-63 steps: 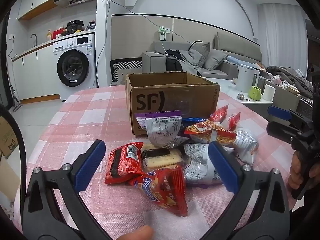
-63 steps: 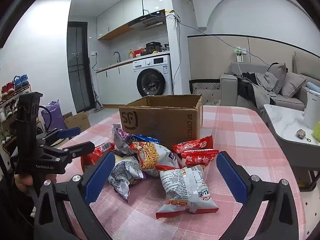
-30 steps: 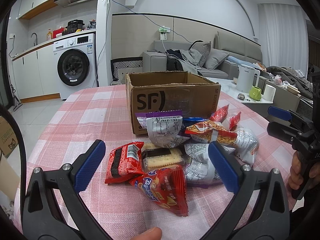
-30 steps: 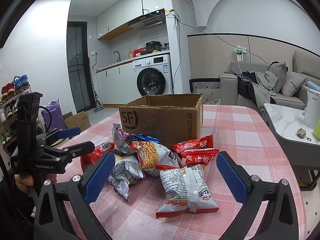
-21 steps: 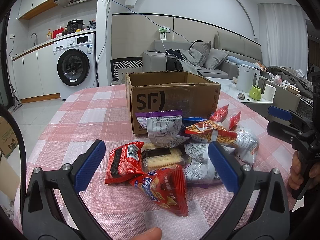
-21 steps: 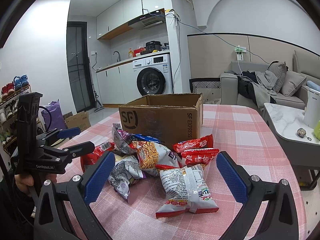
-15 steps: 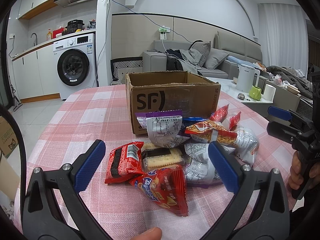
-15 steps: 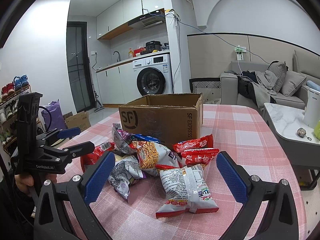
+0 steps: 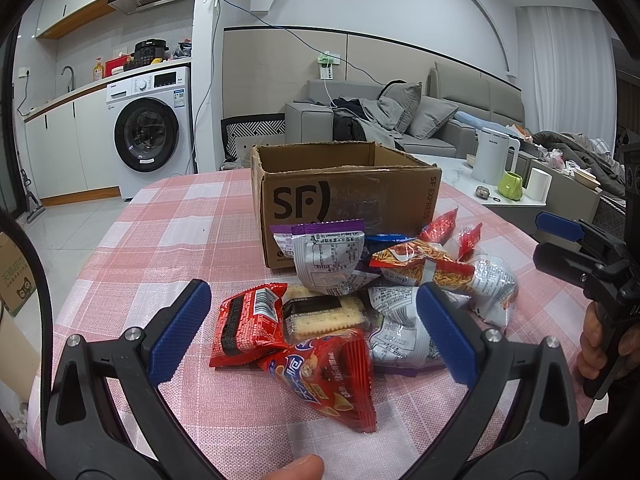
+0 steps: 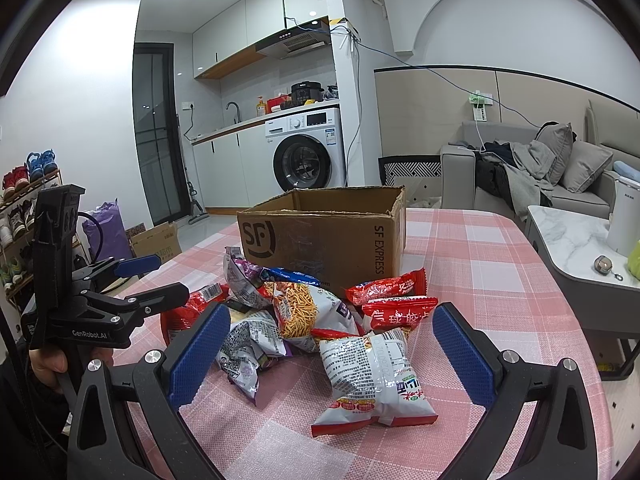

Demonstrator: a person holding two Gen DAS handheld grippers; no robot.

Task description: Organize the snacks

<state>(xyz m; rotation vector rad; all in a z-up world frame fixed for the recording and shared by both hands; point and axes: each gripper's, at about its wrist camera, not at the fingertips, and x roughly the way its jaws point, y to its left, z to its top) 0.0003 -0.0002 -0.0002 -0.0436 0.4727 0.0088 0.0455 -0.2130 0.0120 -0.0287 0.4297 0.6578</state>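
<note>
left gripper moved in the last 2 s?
No. In its own view the left gripper frames the box and snacks exactly as before.

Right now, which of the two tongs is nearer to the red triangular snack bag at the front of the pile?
Left. The left tongs hang open right over the red triangular snack bag; the right tongs are open over the white packet, across the pile.

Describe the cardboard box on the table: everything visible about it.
The cardboard box is brown corrugated card, printed "SF" on its front and "SF EXPRESS" on one side. It stands upright on the pink checked tablecloth, top open, rim ragged. No contents show. Snack packets are piled against its front.
</note>
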